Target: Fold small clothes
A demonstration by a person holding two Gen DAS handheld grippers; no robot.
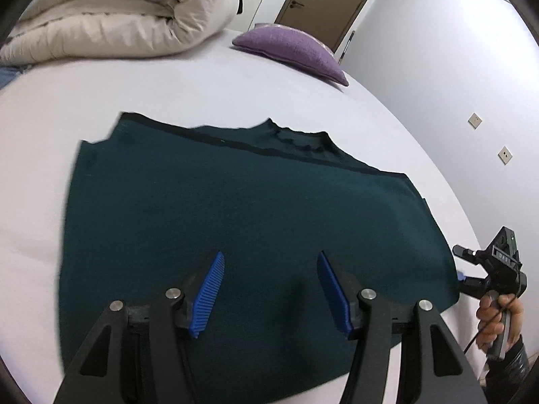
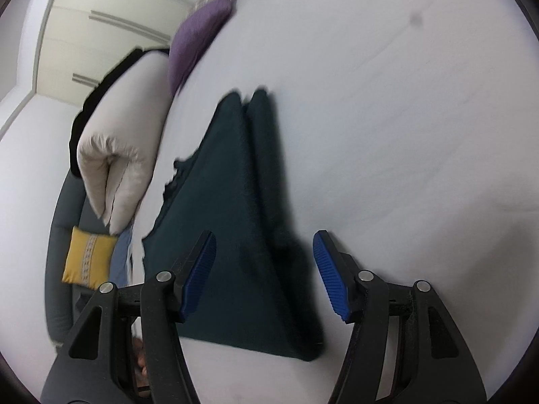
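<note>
A dark green garment (image 1: 235, 202) lies flat on the white bed sheet (image 1: 235, 84), folded over with its collar edge on the far side. My left gripper (image 1: 271, 256) hovers over the garment's near part, its blue pads spread apart with nothing pressed between them. In the right wrist view the same garment (image 2: 219, 185) runs away from me as a long folded shape with a doubled edge on its right. My right gripper (image 2: 265, 235) stands open above its near end, clear of the cloth. A hand holds that right gripper (image 1: 461, 264) at the garment's right edge.
A rolled cream duvet (image 1: 118, 17) lies at the far left of the bed and a purple pillow (image 1: 293, 50) beyond the garment. A brown door (image 1: 330, 0) is behind. A yellow cushion (image 2: 87, 259) sits on a grey chair beside the bed.
</note>
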